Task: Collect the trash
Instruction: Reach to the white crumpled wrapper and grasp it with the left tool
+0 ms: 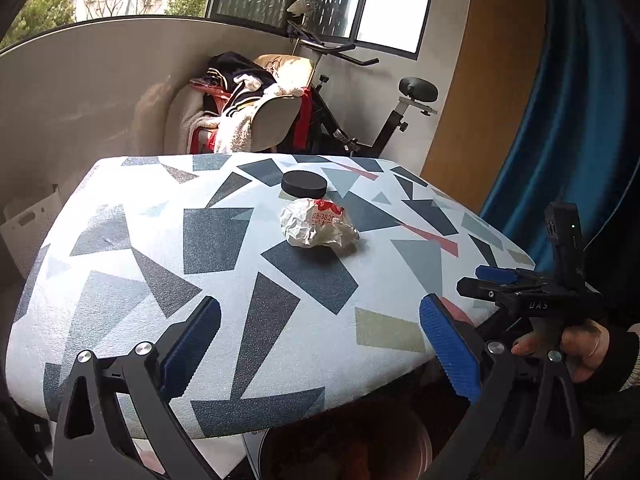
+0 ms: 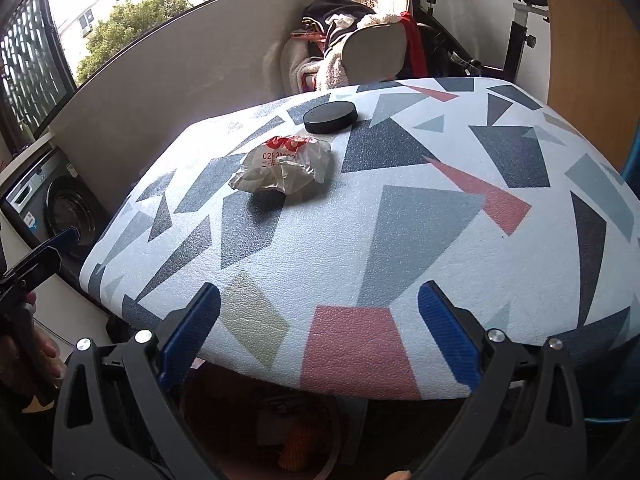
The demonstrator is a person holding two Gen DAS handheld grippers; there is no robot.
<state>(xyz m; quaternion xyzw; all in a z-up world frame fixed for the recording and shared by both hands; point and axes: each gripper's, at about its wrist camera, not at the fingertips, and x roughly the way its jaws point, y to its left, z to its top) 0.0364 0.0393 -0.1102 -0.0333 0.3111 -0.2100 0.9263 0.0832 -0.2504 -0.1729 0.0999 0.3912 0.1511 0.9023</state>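
A crumpled white wrapper with red print (image 1: 318,224) lies on the patterned table (image 1: 120,272), near its far side. It also shows in the right wrist view (image 2: 282,166). A black round lid (image 1: 304,184) sits just behind it, also seen in the right wrist view (image 2: 330,116). My left gripper (image 1: 320,344) is open and empty over the table's near edge. My right gripper (image 2: 318,340) is open and empty over the near edge too; it shows at the right of the left wrist view (image 1: 504,284).
A brown bin (image 2: 280,428) stands below the table's near edge, with orange trash inside. A chair piled with clothes (image 1: 248,112) and an exercise bike (image 1: 380,120) stand behind the table. A washing machine (image 2: 60,200) is at the left, a blue curtain (image 1: 560,120) at the right.
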